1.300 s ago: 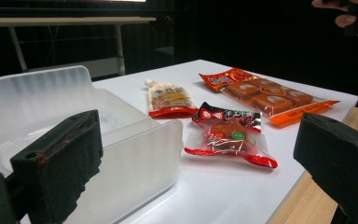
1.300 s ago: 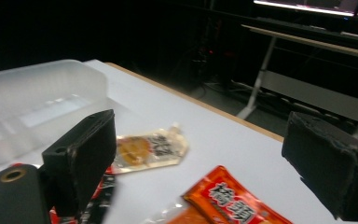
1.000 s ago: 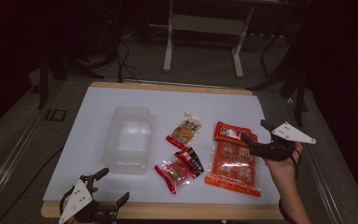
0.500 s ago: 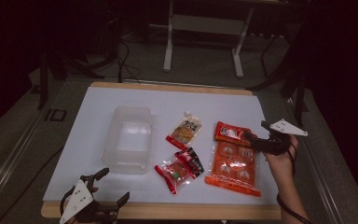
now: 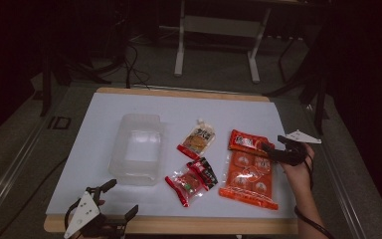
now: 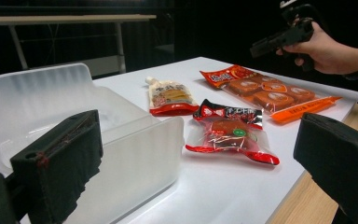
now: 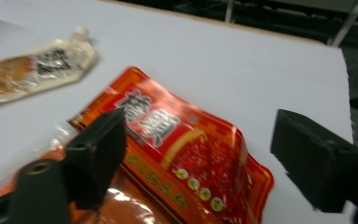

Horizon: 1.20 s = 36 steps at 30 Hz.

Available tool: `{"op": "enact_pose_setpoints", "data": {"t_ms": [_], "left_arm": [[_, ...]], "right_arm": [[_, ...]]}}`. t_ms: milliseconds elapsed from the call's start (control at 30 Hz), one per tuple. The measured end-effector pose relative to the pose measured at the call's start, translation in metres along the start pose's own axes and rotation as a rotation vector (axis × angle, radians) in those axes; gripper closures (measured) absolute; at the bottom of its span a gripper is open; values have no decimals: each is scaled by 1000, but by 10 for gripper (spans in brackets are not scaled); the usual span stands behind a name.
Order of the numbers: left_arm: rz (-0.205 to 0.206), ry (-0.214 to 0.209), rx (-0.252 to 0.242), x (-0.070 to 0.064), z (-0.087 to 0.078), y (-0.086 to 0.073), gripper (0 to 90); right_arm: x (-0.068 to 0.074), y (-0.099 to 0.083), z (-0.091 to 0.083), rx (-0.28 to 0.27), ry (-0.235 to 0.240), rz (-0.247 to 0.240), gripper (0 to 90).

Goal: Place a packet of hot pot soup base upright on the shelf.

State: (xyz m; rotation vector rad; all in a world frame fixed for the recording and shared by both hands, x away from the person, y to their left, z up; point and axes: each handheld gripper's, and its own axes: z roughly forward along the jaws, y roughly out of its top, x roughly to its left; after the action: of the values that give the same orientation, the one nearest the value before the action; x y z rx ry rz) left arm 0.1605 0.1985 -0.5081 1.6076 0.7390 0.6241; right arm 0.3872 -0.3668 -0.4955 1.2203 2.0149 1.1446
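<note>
Orange pack (image 5: 249,172): flat, glossy foil-and-film packet, long rectangle, red printed header at the far end, clear window over round orange pieces in rows; lies flat on the table's right side, under the right gripper
Orange pack, close up (image 7: 186,154): crinkled shiny film, header end lifts a little off the surface, yellow dots printed along it
Right gripper (image 5: 270,149): jaws spread wide with nothing between them, hovering over the header end of the orange pack; from its own camera one black jaw stands over the pack's left edge, the other over bare table at the right
Right hand (image 5: 298,169): wrapped round the grip from below, forearm coming up along the table's right edge, wrist cocked inward toward the pack
Left gripper (image 5: 113,199): low at the near left corner, jaws apart and holding nothing, aimed across the table
Left jaw pads (image 6: 63,158): matte black foam, blocky, slightly frayed at the edges
Plastic tub (image 5: 137,148): frosted, translucent, rounded-corner rectangle, nothing inside it; left of the snacks
Spout pouch (image 5: 197,139): small, beige and red, white cap, between tub and orange pack
Red snack bag (image 5: 191,180): clear front, red crimped ends, near the front edge
Table (image 5: 129,102): smooth white top, pale wooden rim
</note>
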Motion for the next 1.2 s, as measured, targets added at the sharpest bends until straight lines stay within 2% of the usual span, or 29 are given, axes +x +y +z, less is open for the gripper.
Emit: {"op": "enact_pose_setpoints", "data": {"t_ms": [200,267,433,533,600,733,833,867,1000,1067,1100,1200], "left_arm": [[0,-3,5,0,1,0,16],[0,-6,9,0,2,-1,16],[-1,-6,13,0,2,-1,16],[-2,-5,13,0,2,-1,16],[-5,-4,15,0,3,-2,16],[-3,-7,20,0,3,-2,16],[0,-10,17,-1,3,-1,16],[2,-10,18,-1,3,-1,16],[4,-12,21,-1,3,-1,16],[3,-13,19,-1,3,-1,16],[3,-13,19,-1,3,-1,16],[5,-16,21,-1,3,-1,17]], "right_arm": [[-11,-11,11,55,-14,31,202],[-14,-15,14,66,-3,54,202],[-17,-25,25,119,-24,53,197],[-19,-30,30,163,-48,25,156],[-22,-30,32,182,-33,52,110],[-21,-30,34,203,-29,42,119],[-18,-30,34,203,-19,36,217],[-17,-30,33,201,6,49,270],[-13,-31,32,198,-2,64,348],[-10,-30,31,198,-6,52,426],[-10,-30,31,198,-6,52,426],[-6,-30,30,200,-10,53,547]]}}
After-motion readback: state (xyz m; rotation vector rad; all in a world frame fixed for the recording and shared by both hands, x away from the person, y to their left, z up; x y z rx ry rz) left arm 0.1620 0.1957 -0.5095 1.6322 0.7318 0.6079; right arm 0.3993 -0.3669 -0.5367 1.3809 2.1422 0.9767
